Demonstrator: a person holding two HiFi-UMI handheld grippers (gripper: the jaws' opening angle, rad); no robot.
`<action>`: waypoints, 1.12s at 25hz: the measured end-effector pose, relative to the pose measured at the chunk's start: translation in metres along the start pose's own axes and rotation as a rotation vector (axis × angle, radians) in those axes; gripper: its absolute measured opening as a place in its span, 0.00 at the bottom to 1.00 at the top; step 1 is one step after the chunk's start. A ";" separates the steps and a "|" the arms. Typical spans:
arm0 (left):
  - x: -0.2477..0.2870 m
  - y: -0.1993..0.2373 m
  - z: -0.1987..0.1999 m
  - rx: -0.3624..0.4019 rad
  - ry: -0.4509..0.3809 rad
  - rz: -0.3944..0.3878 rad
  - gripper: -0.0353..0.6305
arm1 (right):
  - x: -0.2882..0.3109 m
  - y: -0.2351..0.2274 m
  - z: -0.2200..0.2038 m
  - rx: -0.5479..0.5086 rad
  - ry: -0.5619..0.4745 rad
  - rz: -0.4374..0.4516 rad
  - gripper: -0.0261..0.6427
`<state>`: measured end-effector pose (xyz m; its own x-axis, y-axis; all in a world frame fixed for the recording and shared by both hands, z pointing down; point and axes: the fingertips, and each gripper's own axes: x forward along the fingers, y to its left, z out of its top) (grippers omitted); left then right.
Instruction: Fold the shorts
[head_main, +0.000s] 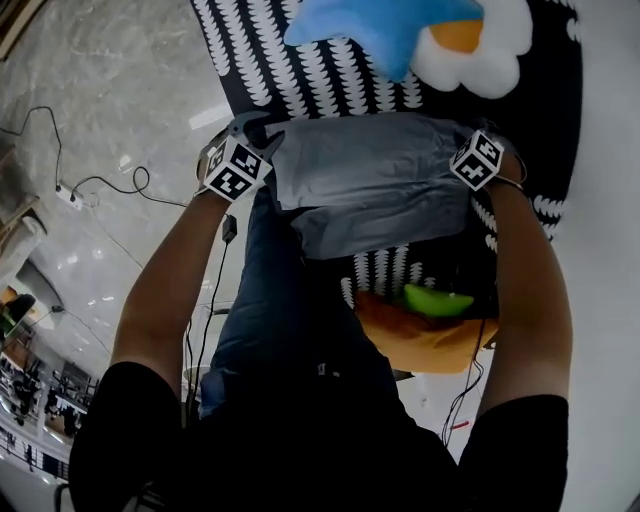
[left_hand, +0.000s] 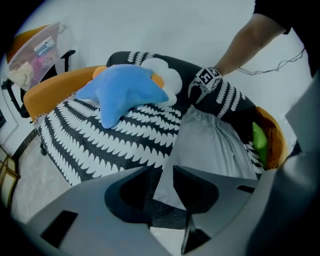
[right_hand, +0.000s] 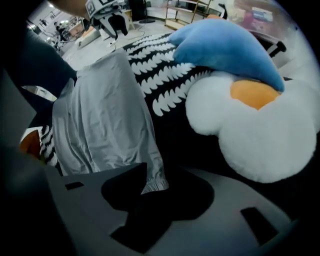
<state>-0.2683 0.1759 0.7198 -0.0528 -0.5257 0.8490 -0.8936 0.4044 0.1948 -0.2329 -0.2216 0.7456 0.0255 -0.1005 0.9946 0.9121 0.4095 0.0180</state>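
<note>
Grey shorts (head_main: 375, 180) lie spread across a black cover with white leaf print (head_main: 290, 60). My left gripper (head_main: 258, 138) is at their left corner and my right gripper (head_main: 466, 152) at their right corner. In the left gripper view a corner of the shorts (left_hand: 210, 145) runs in between the jaws of the left gripper (left_hand: 167, 175), which are shut on it. In the right gripper view the striped waistband corner of the shorts (right_hand: 100, 115) sits pinched in the right gripper (right_hand: 154, 177). Part of the fabric hangs over the cover's near edge.
A blue star plush (head_main: 390, 25) and a white plush with an orange centre (head_main: 480, 50) lie on the cover just beyond the shorts. An orange seat (head_main: 420, 340) with a green thing (head_main: 437, 300) on it is below. Cables (head_main: 100, 185) trail over the marble floor at the left.
</note>
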 end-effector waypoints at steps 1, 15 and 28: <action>0.006 -0.002 -0.006 0.016 0.013 0.003 0.31 | 0.007 0.001 -0.004 -0.011 0.028 0.003 0.27; 0.036 -0.003 -0.057 0.086 0.160 0.001 0.17 | 0.050 0.007 -0.015 -0.191 0.172 0.048 0.24; 0.006 -0.008 -0.064 0.072 0.123 -0.025 0.08 | 0.027 0.002 -0.020 -0.208 0.199 0.038 0.05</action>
<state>-0.2335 0.2173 0.7546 0.0205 -0.4373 0.8991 -0.9239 0.3354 0.1842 -0.2228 -0.2416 0.7704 0.1219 -0.2729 0.9543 0.9729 0.2233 -0.0604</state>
